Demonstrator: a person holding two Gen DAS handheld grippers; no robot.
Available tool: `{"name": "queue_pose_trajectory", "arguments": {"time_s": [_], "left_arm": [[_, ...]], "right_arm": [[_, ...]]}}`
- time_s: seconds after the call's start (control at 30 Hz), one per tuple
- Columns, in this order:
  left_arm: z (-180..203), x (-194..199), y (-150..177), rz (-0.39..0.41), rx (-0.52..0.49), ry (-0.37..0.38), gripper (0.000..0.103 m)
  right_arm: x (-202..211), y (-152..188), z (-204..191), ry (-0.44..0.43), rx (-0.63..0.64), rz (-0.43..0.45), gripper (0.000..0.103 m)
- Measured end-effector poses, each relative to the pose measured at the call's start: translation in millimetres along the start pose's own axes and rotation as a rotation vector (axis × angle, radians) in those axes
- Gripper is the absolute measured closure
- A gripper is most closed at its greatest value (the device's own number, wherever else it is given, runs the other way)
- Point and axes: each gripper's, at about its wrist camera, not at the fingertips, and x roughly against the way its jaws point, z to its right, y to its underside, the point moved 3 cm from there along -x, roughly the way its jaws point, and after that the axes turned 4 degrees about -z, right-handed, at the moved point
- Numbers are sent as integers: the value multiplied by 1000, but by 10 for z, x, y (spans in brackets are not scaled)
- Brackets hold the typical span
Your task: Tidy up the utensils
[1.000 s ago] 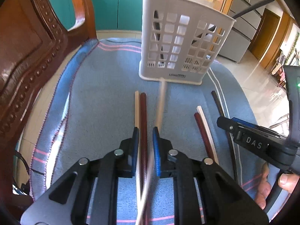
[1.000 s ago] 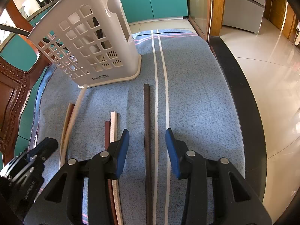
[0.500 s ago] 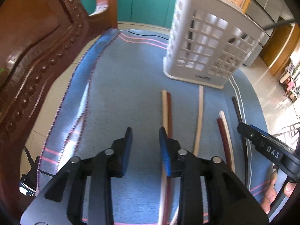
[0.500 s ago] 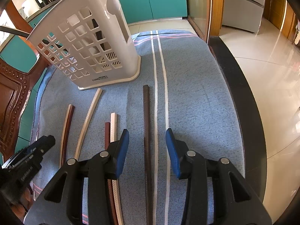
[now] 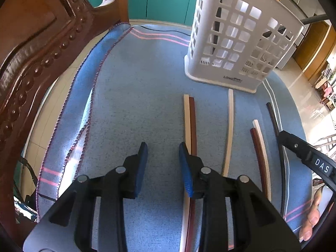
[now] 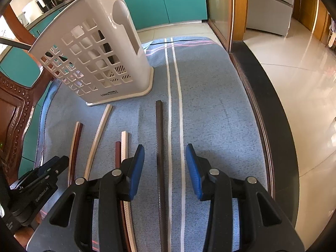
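At the left edge of my left view stands a carved wooden chair (image 5: 31, 48), and the blue cloth (image 5: 130, 96) spreads over the bench from there across the frame. My left hand-held gripper (image 5: 162, 153) sits low in the centre, its jaws apart with only cloth between them. Just right of its right finger lies a cream and red-brown chopstick pair (image 5: 190, 124), touching side by side. Further right a single cream chopstick (image 5: 230, 126) points up at the white slotted utensil basket (image 5: 237, 35) in the upper right, its tip just short of the base. Right again lies a second red and cream pair (image 5: 259, 147), then a dark chopstick (image 5: 273, 115).

In my right view that dark chopstick (image 6: 159, 147) runs up the centre between the wide-open jaws of my right hand-held gripper (image 6: 166, 161), which grips nothing. The basket (image 6: 94, 63) stands upright at upper left.
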Motion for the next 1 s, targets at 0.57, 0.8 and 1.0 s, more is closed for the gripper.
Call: {"name": "queue_pose_trajectory", "arguments": {"time_s": [0.57, 0.8, 1.0], "left_arm": [[261, 148, 94, 33, -68, 21, 49], [374, 88, 116, 31, -103, 8, 60], [382, 77, 139, 25, -96, 1, 101]], "right_arm": [[-27, 17, -32, 5, 7, -8, 62], [-85, 30, -54, 14, 12, -16, 61], [-95, 37, -63, 15, 16, -16, 60]]}}
